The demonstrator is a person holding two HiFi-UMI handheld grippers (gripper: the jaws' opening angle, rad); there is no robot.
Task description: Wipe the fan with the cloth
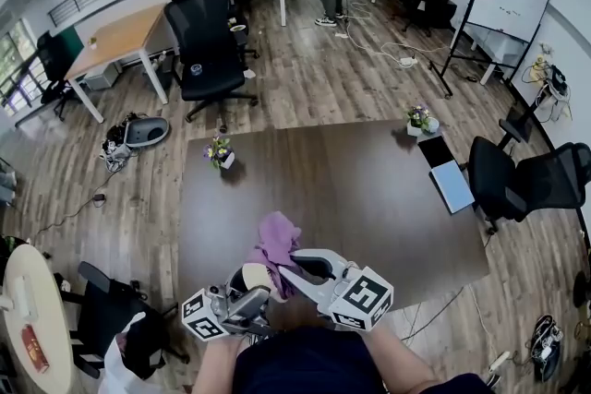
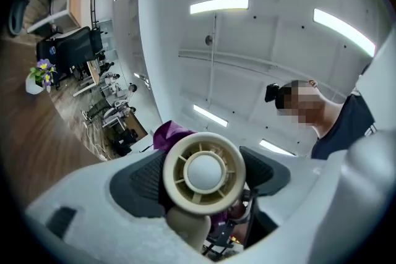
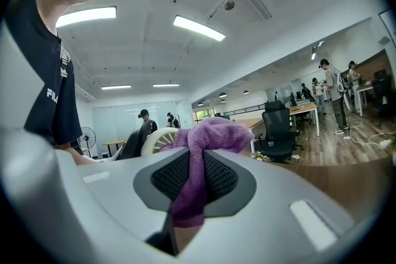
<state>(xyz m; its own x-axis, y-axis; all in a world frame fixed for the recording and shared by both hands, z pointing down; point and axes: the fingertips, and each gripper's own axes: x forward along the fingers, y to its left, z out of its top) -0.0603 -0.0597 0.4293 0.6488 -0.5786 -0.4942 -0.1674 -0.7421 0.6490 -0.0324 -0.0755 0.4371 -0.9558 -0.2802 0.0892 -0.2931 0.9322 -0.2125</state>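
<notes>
Head view: both grippers meet over the counter's (image 1: pixel 369 198) near edge, at 6 o'clock in the frame. The left gripper (image 1: pixel 257 289) reaches in from 7 o'clock and the right gripper (image 1: pixel 284 259) from 5 o'clock. The cream fan (image 1: pixel 247 275) shows only as a curved bit between them, too covered to tell which way it points. The purple cloth (image 1: pixel 275 240) bunches up above it, at the fan's 1 o'clock, touching it. Two flower pots stand well apart on the counter, one (image 1: pixel 220 152) at 11 o'clock and the other (image 1: pixel 420 119) at 2 o'clock.

Left gripper view: the left gripper (image 2: pixel 207 153) pinches the fan (image 2: pixel 204 175), one dark pad on each side of the round head. The head's flat face, with its hub and spokes, points straight at the camera. The stem drops from the head toward 6 o'clock, so the long axis runs up and down in the frame. A fold of cloth (image 2: pixel 170 133) peeks out behind the head at 11 o'clock.

Right gripper view: the right gripper (image 3: pixel 197 156) is clamped on the cloth (image 3: pixel 213 132). A strip hangs down between the pads and the rest mounds over the tips. The fan's ribbed rim (image 3: pixel 158 139) shows at 9 o'clock of the cloth, just behind it and touching it.
</notes>
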